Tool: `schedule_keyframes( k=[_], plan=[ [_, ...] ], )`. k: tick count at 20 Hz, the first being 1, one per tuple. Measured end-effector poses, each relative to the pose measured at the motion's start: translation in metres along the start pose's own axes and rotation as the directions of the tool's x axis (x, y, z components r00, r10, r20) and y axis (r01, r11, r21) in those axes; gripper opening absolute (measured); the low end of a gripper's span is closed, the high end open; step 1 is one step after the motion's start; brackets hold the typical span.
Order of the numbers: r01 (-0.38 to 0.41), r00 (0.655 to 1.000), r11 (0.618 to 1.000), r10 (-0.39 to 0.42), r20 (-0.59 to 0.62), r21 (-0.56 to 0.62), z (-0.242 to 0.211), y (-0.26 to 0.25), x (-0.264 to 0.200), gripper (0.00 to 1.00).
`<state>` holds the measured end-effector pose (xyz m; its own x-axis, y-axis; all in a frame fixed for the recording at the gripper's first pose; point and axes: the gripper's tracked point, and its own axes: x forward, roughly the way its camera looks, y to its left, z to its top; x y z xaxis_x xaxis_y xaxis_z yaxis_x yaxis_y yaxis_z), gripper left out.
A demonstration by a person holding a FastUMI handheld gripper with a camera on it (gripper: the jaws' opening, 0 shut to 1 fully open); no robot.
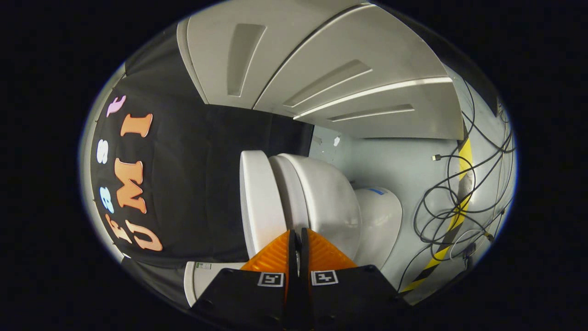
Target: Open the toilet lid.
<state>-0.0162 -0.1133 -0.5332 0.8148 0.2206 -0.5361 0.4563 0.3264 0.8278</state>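
Toilet lid (259, 202): at 12 o'clock just ahead of the gripper fingertips, lying flat against the seat (287, 193) and bowl (328, 202).
Gripper (297, 232): fingers pressed together, only a thin slit between them, pinching nothing; tips near the lid–seat seam, contact unclear.
Cables (452, 207): 3 o'clock, on the floor.

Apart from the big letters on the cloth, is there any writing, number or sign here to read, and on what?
Nothing here is readable.
Sticker on the white object beside the fingers: too small to read.
Blue tag on the toilet: blurred.
Square markers on the fingers: patterns, no words.
The gripper has its fingers closed together by the lid.
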Motion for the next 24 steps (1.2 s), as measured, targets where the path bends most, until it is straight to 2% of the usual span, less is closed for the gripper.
schedule_keyframes(
  k=[3,8,14,18,21,24],
  plan=[
    [0.041,0.999,0.998,-0.042,-0.010,-0.038,-0.001,0.007,-0.004,0.08],
    [-0.001,1.000,0.998,0.001,0.003,-0.065,-0.002,0.041,-0.018,0.08],
    [-0.031,0.999,0.987,0.036,0.028,-0.161,-0.014,0.094,-0.041,0.08],
    [-0.046,0.998,0.969,0.057,0.037,-0.244,-0.028,0.136,-0.057,0.08],
    [-0.028,0.997,0.947,0.048,0.056,-0.320,-0.043,0.166,-0.063,0.08],
    [0.009,0.991,0.925,0.044,0.130,-0.381,-0.046,0.187,-0.061,0.08]
  ],
)
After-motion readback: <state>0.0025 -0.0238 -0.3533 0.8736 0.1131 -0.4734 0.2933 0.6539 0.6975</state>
